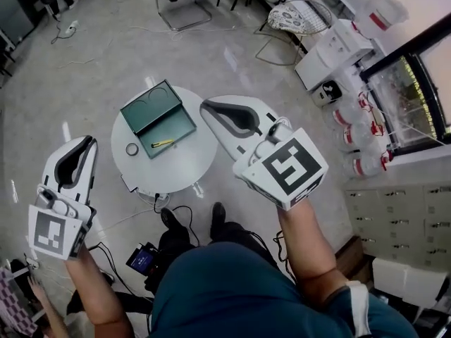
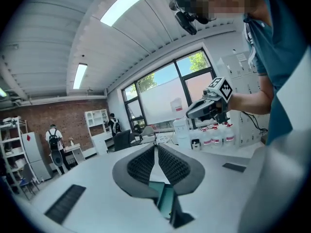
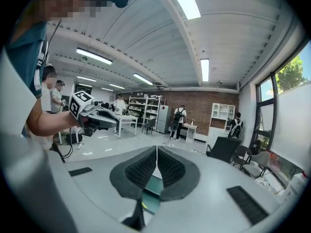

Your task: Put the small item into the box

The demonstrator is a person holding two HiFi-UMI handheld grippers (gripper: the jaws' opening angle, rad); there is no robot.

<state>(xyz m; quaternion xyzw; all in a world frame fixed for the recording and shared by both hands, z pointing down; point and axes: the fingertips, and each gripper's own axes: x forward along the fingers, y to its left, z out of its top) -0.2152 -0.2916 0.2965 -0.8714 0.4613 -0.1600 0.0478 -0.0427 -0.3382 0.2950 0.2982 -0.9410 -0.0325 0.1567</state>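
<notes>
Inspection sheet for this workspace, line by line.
Surface: round white table on a pale floor.
Job's things: green box open on the table; yellow item lying in it near the front edge; dark ring on the table beside the box.
Clutter: dark device on the floor.
Grippers: left gripper and right gripper held clear of the table, jaws together, nothing between them.
Cables: black cables on the floor under the table.
Surroundings: water bottles, drawers.
</notes>
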